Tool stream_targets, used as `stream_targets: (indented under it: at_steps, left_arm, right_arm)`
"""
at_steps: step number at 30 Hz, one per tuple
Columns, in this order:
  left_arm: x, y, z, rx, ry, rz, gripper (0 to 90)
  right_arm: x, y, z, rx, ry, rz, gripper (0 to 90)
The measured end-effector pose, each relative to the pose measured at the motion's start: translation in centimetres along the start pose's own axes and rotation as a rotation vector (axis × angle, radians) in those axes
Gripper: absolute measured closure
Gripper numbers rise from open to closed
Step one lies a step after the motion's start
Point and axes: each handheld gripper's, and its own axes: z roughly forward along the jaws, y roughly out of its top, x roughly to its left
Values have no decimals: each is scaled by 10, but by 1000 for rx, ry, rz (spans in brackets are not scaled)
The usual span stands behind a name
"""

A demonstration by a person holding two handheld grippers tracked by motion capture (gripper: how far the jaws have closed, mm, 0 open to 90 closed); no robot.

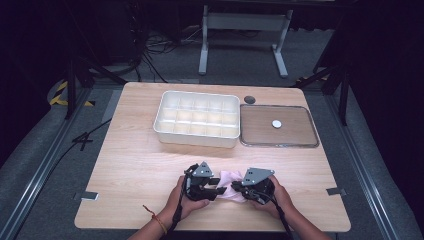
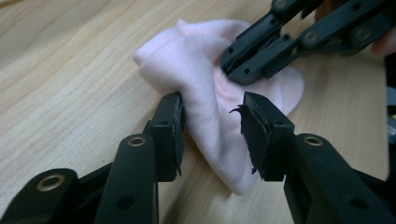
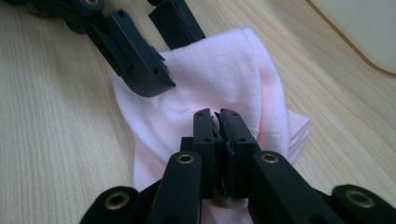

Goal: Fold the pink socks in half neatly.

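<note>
A pale pink cloth point(image 1: 230, 185) lies crumpled on the wooden table near its front edge, between my two grippers. In the left gripper view the cloth point(image 2: 196, 60) rises in a fold between the spread jaws of my left gripper point(image 2: 212, 121), which is open; one pad touches the fold. My right gripper point(image 3: 217, 116) is shut on a pinch of the cloth point(image 3: 224, 70) near its middle. The right gripper point(image 2: 233, 67) reaches in from the upper right of the left gripper view. The left gripper point(image 3: 173, 60) shows open at the top of the right gripper view.
A white tray point(image 1: 197, 119) divided into several compartments stands at the back middle of the table. To its right lies a flat clear-rimmed lid point(image 1: 300, 142) with a small white disc point(image 1: 276, 123) on it. A dark round cap point(image 1: 249, 99) sits behind it.
</note>
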Motion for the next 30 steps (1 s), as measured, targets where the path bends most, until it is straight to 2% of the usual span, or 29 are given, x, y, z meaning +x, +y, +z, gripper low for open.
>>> stream_targets:
  at_steps: [2, 5, 7, 10, 14, 19, 22, 24, 30]
  left_arm:
    - [-2, 2, -2, -23, -6, 7, 619]
    - [-4, 2, -2, -27, -6, 21, 661]
    - [-4, 2, -2, -27, 11, 29, 699]
    - [-3, 2, -5, -29, 25, 16, 730]
    - [-1, 2, -8, -22, 52, 4, 756]
    - [2, 2, -9, -29, 55, 0, 766]
    - [3, 3, -11, -31, 55, 8, 773]
    - [3, 3, -11, -36, 48, 0, 776]
    - [0, 5, -11, -47, 44, 9, 774]
  right_arm:
    - [1, 0, 1, -4, 3, 3, 860]
    - [1, 1, 3, -13, 4, 5, 861]
    - [2, 3, 5, -19, 6, 4, 861]
    - [2, 4, 6, -20, 3, 12, 855]
    - [1, 4, 2, -38, 6, 30, 772]
    - [0, 5, -12, -67, -29, 5, 762]
    - [-3, 2, -13, -43, -30, 6, 785]
    - [-5, 0, -11, -32, -24, 13, 798]
    - [-1, 2, -1, 1, -14, 3, 827]
